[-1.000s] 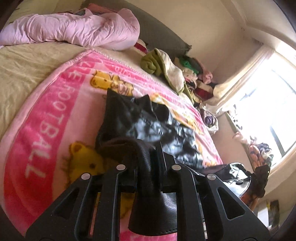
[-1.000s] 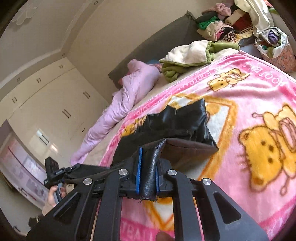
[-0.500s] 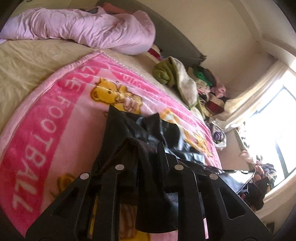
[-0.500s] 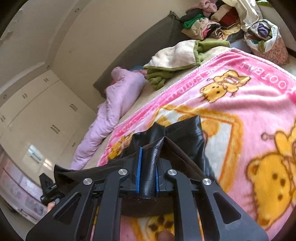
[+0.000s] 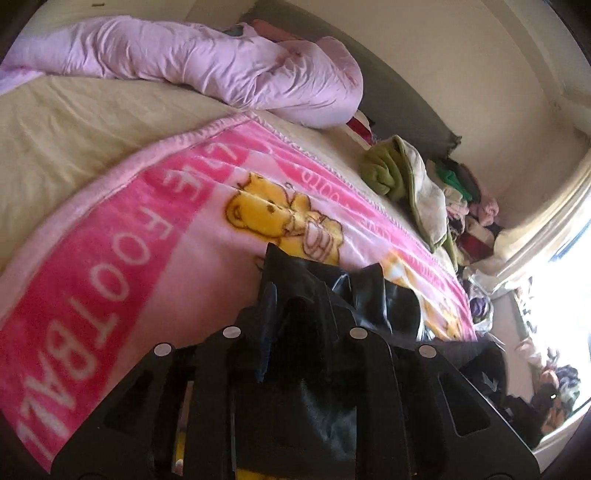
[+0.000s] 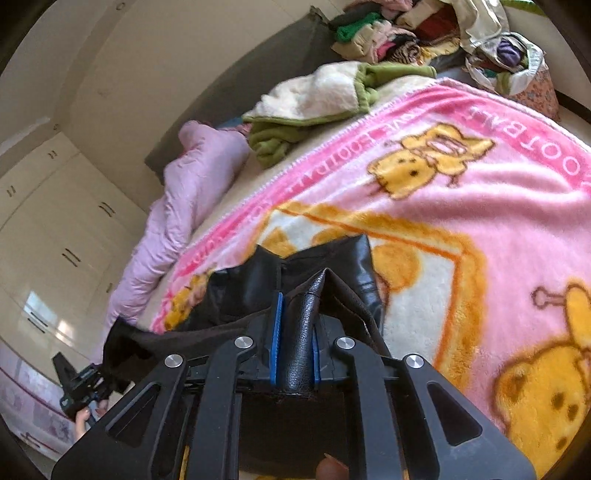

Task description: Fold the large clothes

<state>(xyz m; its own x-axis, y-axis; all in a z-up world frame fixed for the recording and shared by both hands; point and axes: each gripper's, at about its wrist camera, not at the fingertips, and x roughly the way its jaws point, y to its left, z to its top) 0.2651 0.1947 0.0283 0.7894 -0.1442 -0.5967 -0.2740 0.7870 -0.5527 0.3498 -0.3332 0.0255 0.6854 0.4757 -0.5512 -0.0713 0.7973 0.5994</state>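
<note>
- both of my grippers are closed on the same black leather garment (image 6: 325, 266), each one on a different part of its edge.
- my right gripper (image 6: 295, 354) pinches a fold of the leather between its blue pads (image 6: 275, 339); the fold stands up between them.
- my left gripper (image 5: 295, 332) is clamped on a bunch of the dark leather, which hangs down between the fingers and hides them partly.
- the garment's far end lies on the pink bear blanket (image 6: 498, 206), and the near end is lifted off it by my grippers.
- in the right wrist view, the leather stretches to the left toward my other gripper (image 6: 79, 384), seen small at the picture's edge.
- beyond the blanket, a lilac duvet (image 5: 221, 66) lies bunched on the beige sheet (image 5: 74, 125).
- near the blanket's far edge lies a green and cream fleece (image 6: 314, 99), and behind it a pile of mixed clothes (image 6: 406, 33).
</note>
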